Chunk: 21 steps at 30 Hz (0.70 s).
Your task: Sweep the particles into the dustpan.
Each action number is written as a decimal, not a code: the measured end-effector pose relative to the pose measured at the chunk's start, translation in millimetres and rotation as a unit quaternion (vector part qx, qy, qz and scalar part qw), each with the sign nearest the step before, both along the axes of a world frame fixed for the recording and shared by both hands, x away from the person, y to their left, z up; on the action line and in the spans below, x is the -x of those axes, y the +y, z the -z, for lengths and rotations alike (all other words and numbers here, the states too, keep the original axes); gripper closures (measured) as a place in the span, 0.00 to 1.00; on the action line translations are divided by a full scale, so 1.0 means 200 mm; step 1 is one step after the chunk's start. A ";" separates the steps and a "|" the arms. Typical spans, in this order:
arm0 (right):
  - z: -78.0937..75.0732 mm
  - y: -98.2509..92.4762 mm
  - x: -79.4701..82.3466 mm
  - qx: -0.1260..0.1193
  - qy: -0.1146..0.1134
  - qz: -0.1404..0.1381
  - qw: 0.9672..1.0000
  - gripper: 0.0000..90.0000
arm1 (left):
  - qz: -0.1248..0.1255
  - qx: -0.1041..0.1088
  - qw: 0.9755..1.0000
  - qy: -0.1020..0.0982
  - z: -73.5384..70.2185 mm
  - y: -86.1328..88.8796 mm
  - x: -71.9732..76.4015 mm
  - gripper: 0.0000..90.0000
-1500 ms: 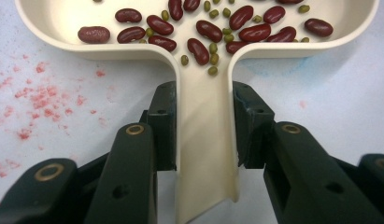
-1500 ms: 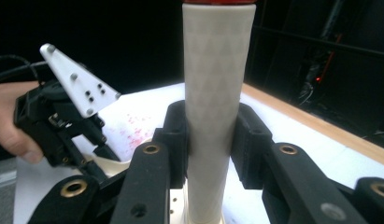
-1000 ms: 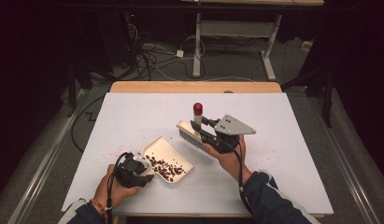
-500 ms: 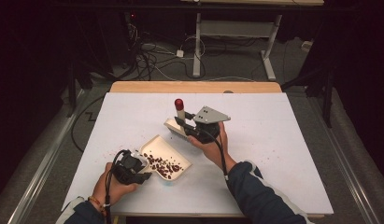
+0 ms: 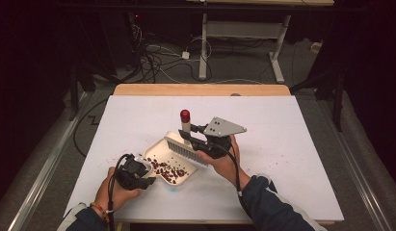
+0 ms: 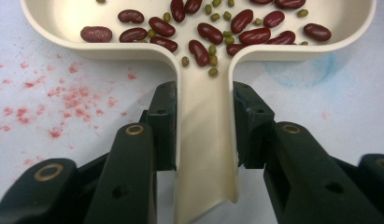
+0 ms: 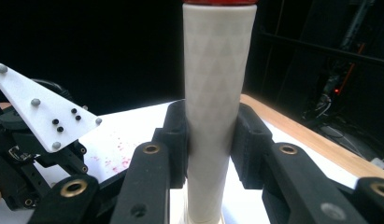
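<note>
A cream dustpan (image 5: 157, 155) lies on the white table and holds several red kidney beans (image 5: 169, 172) and small green beans (image 6: 212, 59). My left gripper (image 5: 146, 173) is shut on the dustpan handle (image 6: 206, 140) from the near left, with a pad on each side of it. My right gripper (image 5: 194, 137) is shut on the cream handle of a brush (image 7: 212, 84). The red tip of the brush (image 5: 185, 115) points up. Its bristles (image 5: 185, 150) hang over the pan's far right rim.
The white table top (image 5: 292, 144) has faint pink specks (image 6: 63, 100) beside the pan and a few stray beans (image 5: 270, 165) to the right. A wooden strip (image 5: 200, 89) edges the far side. Beyond it are cables (image 5: 157, 53) and desk legs on the floor.
My right gripper has carried the brush to the left and then nearer, which brought the bristles to the dustpan's rim. The left gripper and the dustpan have stayed put.
</note>
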State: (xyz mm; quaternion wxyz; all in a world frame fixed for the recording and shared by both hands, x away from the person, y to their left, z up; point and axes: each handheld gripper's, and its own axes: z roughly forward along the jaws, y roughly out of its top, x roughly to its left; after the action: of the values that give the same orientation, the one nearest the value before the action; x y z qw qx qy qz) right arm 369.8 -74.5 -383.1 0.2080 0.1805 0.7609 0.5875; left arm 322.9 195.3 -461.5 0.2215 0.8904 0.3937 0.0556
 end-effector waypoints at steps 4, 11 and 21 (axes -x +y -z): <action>-0.02 -0.03 0.01 -0.002 -0.002 0.005 1.000 0.78 | -0.003 0.001 1.000 -0.002 0.00 0.00 0.00 0.71; 0.02 -0.07 -0.02 0.014 0.007 0.027 1.000 0.78 | -0.009 0.004 1.000 -0.002 0.00 0.02 -0.01 0.71; 0.00 -0.16 0.02 0.017 -0.003 0.035 0.999 0.78 | -0.031 0.004 0.999 -0.006 0.01 0.06 -0.02 0.71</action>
State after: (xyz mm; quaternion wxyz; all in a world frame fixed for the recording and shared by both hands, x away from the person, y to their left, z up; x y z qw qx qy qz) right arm 365.8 -107.3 -382.1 0.2336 0.2019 0.7632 0.5676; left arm 327.4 207.9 -462.7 0.2261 0.8764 0.4200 0.0662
